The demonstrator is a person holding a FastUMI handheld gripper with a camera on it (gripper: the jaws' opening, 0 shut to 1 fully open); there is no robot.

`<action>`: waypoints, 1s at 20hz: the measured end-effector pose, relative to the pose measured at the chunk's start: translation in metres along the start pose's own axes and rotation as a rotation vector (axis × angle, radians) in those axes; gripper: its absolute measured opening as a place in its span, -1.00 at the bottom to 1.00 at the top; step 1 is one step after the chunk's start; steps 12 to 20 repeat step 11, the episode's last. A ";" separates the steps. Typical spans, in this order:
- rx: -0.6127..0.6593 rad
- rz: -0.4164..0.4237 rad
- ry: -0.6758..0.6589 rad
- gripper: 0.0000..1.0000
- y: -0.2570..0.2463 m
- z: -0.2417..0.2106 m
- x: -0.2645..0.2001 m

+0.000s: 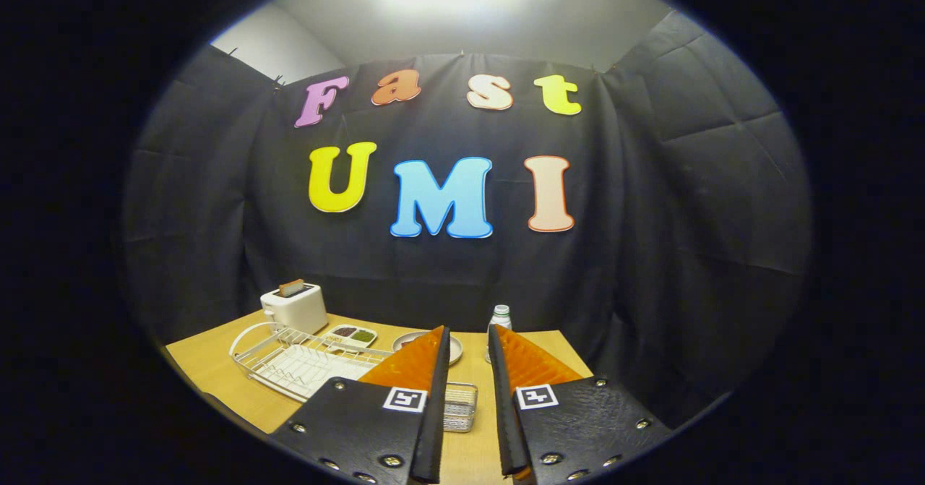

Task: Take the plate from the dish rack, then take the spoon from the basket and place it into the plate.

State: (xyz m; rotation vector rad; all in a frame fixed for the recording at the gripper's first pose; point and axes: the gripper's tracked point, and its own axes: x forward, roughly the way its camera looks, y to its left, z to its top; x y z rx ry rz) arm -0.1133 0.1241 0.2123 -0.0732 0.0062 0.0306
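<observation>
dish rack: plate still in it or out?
Out. The dish rack holds no plate; a plate lies flat on the table beyond it. The gripper jaws are open, holding nothing.

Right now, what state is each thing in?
tongs: open, nothing between the fingers
dish rack: flat on the table, no plate in it
plate: lying on the table beyond the rack
basket: upright between the fingers, contents hidden
toaster: upright, bread in the slot
bottle: upright, capped
</observation>
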 end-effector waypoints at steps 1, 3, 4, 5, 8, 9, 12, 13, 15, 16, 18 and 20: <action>-0.007 -0.014 -0.004 -0.35 -0.010 0.000 0.000; 0.004 0.002 -0.007 -0.14 -0.018 -0.004 0.005; 0.016 0.003 0.012 0.39 -0.023 -0.009 0.005; 0.022 -0.016 0.004 0.93 -0.033 -0.011 0.007; 0.007 -0.036 -0.058 0.91 -0.057 -0.023 0.029; 0.012 -0.036 -0.067 0.91 -0.063 -0.031 0.039; 0.023 -0.027 -0.087 0.91 -0.076 -0.053 0.055; 0.023 -0.027 -0.087 0.91 -0.076 -0.053 0.055; 0.023 -0.027 -0.087 0.91 -0.076 -0.053 0.055; 0.023 -0.027 -0.087 0.91 -0.076 -0.053 0.055; 0.023 -0.027 -0.087 0.91 -0.076 -0.053 0.055; 0.023 -0.027 -0.087 0.91 -0.076 -0.053 0.055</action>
